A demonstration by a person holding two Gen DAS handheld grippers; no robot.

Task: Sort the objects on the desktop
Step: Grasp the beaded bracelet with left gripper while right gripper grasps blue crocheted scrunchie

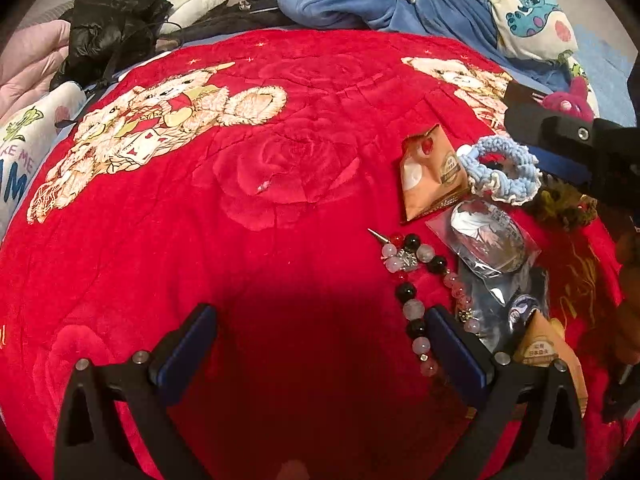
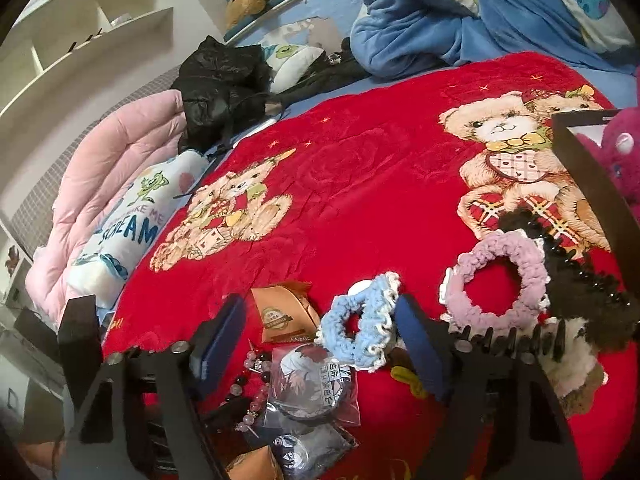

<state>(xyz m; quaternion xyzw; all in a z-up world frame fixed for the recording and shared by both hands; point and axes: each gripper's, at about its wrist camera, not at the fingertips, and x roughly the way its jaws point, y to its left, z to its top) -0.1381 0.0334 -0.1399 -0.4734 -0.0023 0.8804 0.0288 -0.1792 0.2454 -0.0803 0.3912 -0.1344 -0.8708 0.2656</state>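
Small objects lie on a red teddy-bear blanket [image 1: 280,184]. A blue scrunchie [image 1: 500,172] sits beside a brown sachet [image 1: 432,176], a bagged round badge [image 1: 488,240] and a bead bracelet [image 1: 416,280]. My left gripper [image 1: 320,340] is open and empty, just left of the bracelet. In the right wrist view my right gripper [image 2: 320,336] is open above the blue scrunchie [image 2: 356,332], sachet [image 2: 280,316], badge [image 2: 312,380] and beads [image 2: 252,384]. A purple scrunchie [image 2: 496,276] and a black hair claw [image 2: 576,288] lie to its right.
A black jacket [image 2: 224,84], pink quilt [image 2: 112,168], printed pillow [image 2: 136,224] and blue bedding [image 2: 440,20] border the blanket at the back and left. A magenta plush [image 2: 620,156] sits far right. White shelves [image 2: 80,32] stand at the left.
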